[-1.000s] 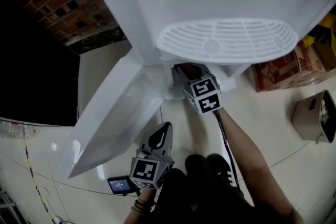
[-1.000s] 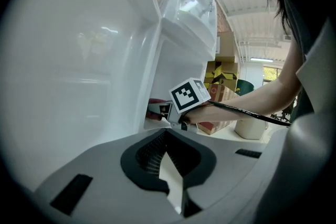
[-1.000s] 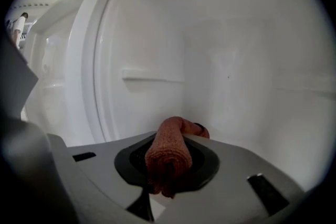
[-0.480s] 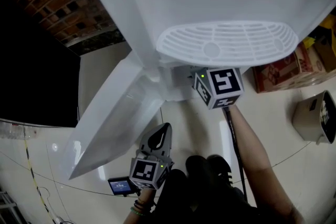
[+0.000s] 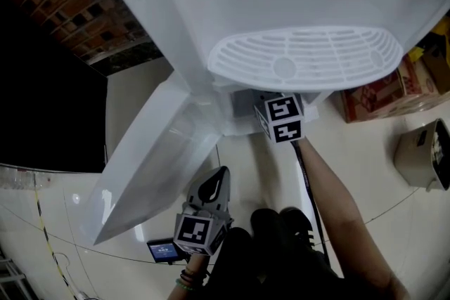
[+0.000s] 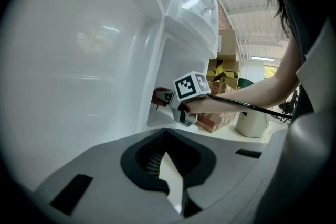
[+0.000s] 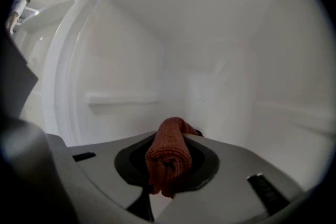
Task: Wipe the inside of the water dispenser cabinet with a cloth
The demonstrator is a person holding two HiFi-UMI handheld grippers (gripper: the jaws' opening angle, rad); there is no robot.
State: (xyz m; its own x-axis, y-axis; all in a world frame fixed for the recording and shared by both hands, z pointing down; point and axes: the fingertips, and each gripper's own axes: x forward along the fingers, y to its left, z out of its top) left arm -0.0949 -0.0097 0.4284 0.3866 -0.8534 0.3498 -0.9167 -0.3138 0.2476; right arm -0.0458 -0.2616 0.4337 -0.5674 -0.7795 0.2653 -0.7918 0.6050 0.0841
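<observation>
Door (image 5: 151, 151): a flat, smooth white plastic panel that stands open toward 8 o'clock, probably to leave the way in clear.
Left gripper (image 5: 220, 175): low at 6 o'clock beside the door's bottom edge and well apart from the opening. Its jaws are pressed together on nothing, so it looks parked out of the way.
Drip tray (image 5: 302, 56): a slotted white half-oval that overhangs the opening at 12 o'clock.
Right gripper (image 7: 167, 178): inside the cabinet (image 7: 226, 60), under the tray. Its jaws pinch the cloth (image 7: 169, 155) so that the wad leads.
Cloth: rust-red nubby terry, rolled thick and standing out past the jaws. It is near the back wall, but whether it touches cannot be told.
Cabinet: glossy moulded white walls with rounded corners and a shallow ledge (image 7: 121, 98) at 9 o'clock.
</observation>
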